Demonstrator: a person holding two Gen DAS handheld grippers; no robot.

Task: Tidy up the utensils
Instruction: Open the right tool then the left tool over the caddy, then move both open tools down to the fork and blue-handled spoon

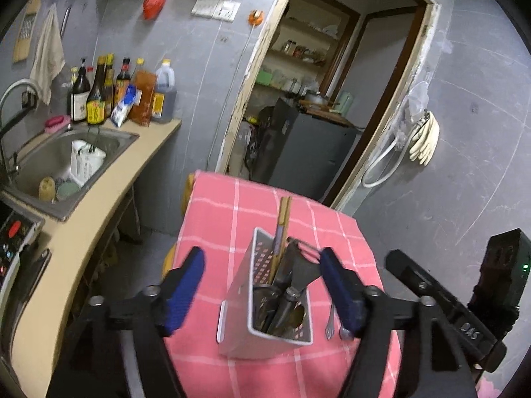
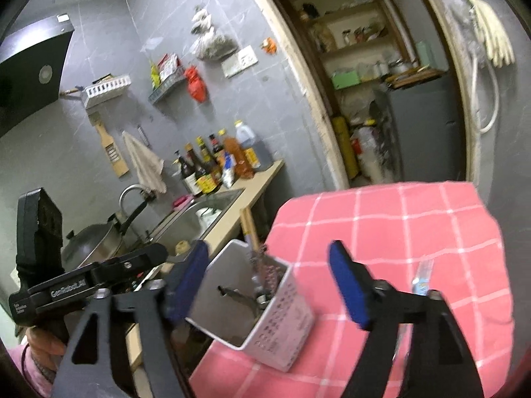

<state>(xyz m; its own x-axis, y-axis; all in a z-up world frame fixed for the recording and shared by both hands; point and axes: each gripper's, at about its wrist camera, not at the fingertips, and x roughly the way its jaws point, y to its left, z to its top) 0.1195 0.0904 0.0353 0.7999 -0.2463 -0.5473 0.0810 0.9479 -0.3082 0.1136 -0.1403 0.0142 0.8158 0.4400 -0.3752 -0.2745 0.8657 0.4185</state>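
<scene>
Both claws gape wide and hold nothing. The left gripper (image 1: 259, 285) straddles the utensil caddy (image 1: 265, 325); a small fork (image 1: 330, 323) lies just right of it. Best approach: descend squarely, pinching its handle.

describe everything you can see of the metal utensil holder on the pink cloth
The utensil holder is a light grey, box-shaped caddy of what looks like sheet metal, open at the top, its walls punched with rows of small holes. It stands upright on the pink checked cloth. Inside are wooden chopsticks that rise above the rim, plus dark-handled and metal utensils. A small fork lies on the cloth just beside it. The holder sits between the open left gripper fingers, which do not touch it.
</scene>
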